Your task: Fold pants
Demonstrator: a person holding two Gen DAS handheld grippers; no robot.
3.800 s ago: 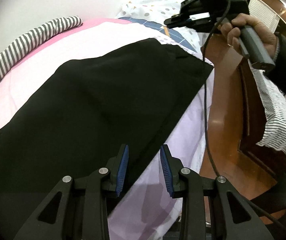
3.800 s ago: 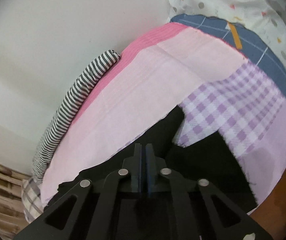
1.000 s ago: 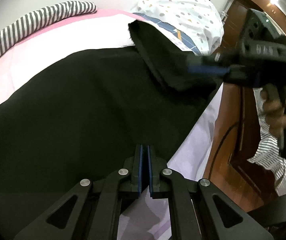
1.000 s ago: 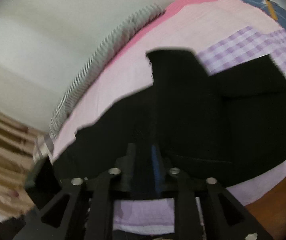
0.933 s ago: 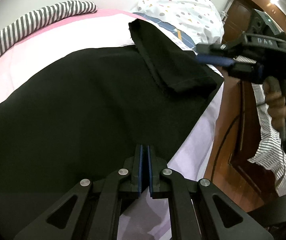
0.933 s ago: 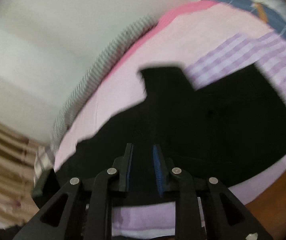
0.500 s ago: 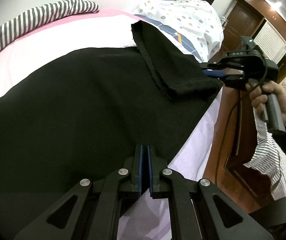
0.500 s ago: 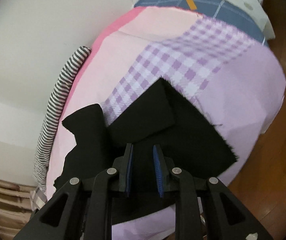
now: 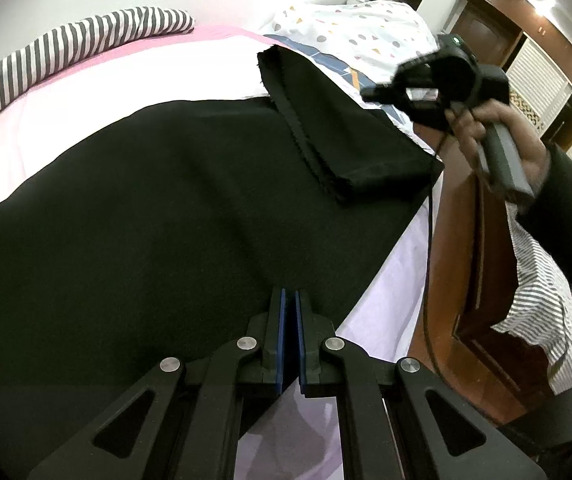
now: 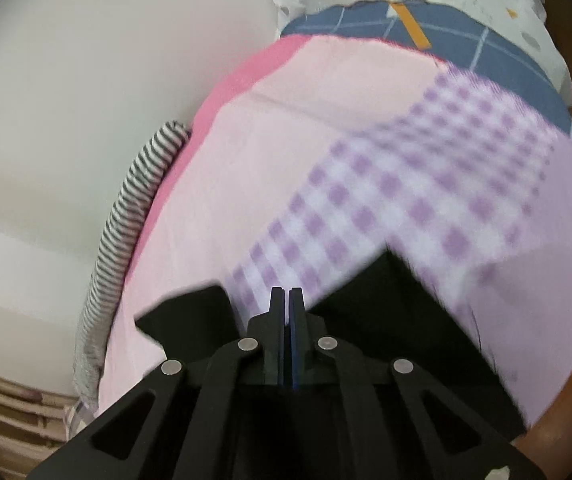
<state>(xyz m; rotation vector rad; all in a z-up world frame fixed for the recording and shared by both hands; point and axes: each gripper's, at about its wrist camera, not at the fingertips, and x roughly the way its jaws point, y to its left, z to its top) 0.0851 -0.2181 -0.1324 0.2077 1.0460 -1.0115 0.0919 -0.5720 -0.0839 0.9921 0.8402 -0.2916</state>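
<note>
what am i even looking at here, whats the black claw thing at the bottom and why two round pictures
Each round picture comes from a fisheye camera mounted on a hand-held gripper, a two-finger clamp a person carries in each hand. The black claw is that clamp seen from behind. In the left camera's picture, the left hand-held gripper is shut at the near edge of the black pants, which lie on a bed with one end folded over. It looks pinched on the fabric, but I cannot be sure. The same picture shows the right hand holding its own tool in the air. The other picture is from the right hand-held gripper, shut and empty above the pants.
</note>
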